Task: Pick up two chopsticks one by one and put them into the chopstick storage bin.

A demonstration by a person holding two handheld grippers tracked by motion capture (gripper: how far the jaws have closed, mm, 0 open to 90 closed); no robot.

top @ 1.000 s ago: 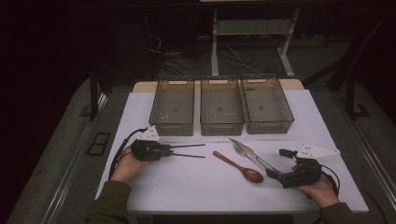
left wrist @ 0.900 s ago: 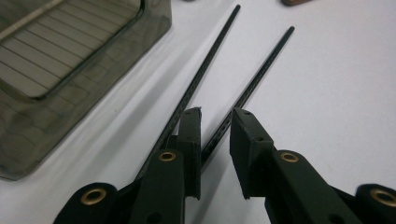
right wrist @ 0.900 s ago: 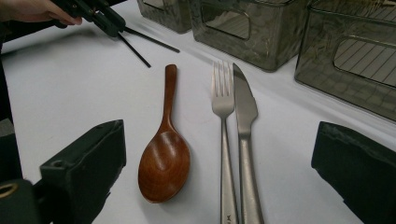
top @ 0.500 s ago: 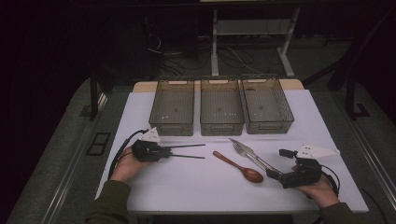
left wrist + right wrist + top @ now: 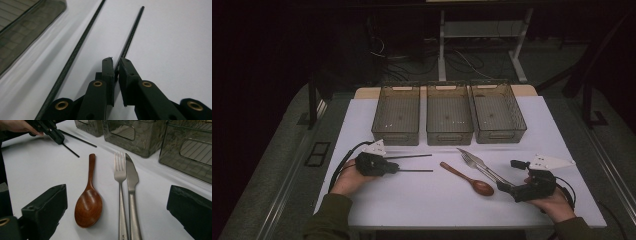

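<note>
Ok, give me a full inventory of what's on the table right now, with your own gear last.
Translucent grey plastic bins: three, in a row at the table's far side.
Thin black chopsticks: two, near the left gripper; one between its jaws.
Brown wooden spoon: one, centre.
Silver metal fork: one, right of the spoon.
Silver metal knife: one, beside the fork.
White table: one.
Left gripper: black, just closed on one chopstick.
Right gripper: black, open, by the cutlery.

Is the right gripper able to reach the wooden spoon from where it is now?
Probably yes. The right gripper has its jaws wide open and points at the wooden spoon, which lies flat on the table just ahead. Nothing stands between them; the fork lies close beside the spoon, apart from it.
</note>
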